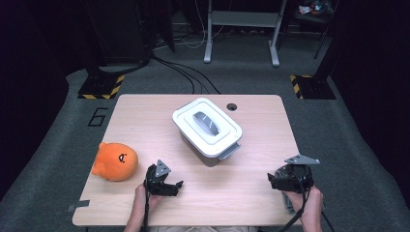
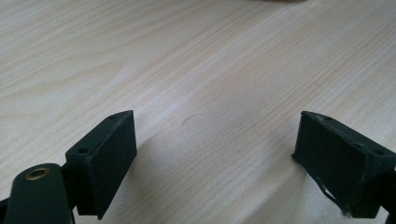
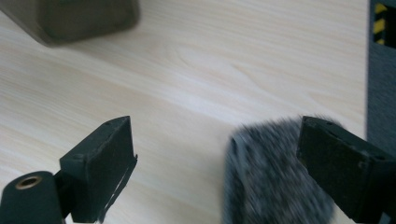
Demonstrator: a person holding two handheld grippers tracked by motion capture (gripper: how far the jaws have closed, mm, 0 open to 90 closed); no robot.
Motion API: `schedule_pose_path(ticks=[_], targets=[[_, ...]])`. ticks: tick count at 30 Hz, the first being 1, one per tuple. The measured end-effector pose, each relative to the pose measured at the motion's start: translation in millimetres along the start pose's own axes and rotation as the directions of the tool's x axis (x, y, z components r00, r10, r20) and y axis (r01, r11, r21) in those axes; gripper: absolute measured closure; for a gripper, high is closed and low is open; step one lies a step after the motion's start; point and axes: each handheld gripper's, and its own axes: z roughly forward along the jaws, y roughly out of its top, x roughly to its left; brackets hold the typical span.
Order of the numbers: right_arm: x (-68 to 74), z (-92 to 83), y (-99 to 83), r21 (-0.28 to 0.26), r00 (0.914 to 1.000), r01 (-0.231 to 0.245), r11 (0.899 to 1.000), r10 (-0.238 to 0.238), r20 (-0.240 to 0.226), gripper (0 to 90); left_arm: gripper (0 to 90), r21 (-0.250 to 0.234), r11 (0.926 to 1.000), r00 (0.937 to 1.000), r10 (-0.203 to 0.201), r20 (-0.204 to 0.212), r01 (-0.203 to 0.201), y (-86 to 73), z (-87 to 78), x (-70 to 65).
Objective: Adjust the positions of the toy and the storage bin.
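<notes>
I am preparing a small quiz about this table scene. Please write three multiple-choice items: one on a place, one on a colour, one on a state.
1. Where does the orange plush toy lie?
A. at the left edge of the table, beside the left gripper
B. on top of the box
C. on the floor

2. What colour is the fuzzy thing under the right gripper?
A. orange
B. grey
C. white

3. How is the white storage box?
A. open, lid beside it
B. tipped on its side
C. closed, lid with grey handle on top

Key: 1 A, the high view shows it on the wood next to that gripper. 2 B, the right gripper view shows grey fur between the parted fingers. 3 C, the lid sits flat on the box.
</notes>
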Motion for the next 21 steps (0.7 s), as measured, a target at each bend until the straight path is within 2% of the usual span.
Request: schedule_pose_path(ticks=[5,9,10,11,16,21], targets=[[12.5,14.1,23.8,-0.023,0.9977,0.045,0.999,-0.046,-0.050,10.0,12.5,0.000,1.0000,1.0000,0.000,0.000,0.000,0.0,0.0,0.0],[17.8,22.9,42.5,-0.055,0.9935,0.075,0.996,-0.079,-0.082,12.2,12.4,-0.001,1.0000,1.0000,-0.001,0.000,0.001,0.0,0.0,0.0],[19.3,25.3,46.8,-0.056,0.9931,0.068,0.996,-0.073,-0.091,12.2,12.5,0.000,1.0000,1.0000,0.000,0.000,0.000,0.0,0.0,0.0],[19.0,27.7,50.6,-0.059,0.9905,0.086,0.995,-0.092,-0.102,12.2,12.4,-0.001,1.0000,1.0000,-0.001,0.000,0.001,0.0,0.0,0.0],[22.1,36.3,64.8,-0.083,0.9848,0.084,0.993,-0.095,-0.145,12.6,12.4,-0.001,1.0000,1.0000,-0.002,0.000,0.002,0.0,0.0,-0.1],[25.5,39.5,78.1,-0.109,0.9815,0.095,0.989,-0.112,-0.156,12.7,12.4,-0.002,1.0000,1.0000,-0.008,0.002,0.008,-0.1,0.2,-0.5]])
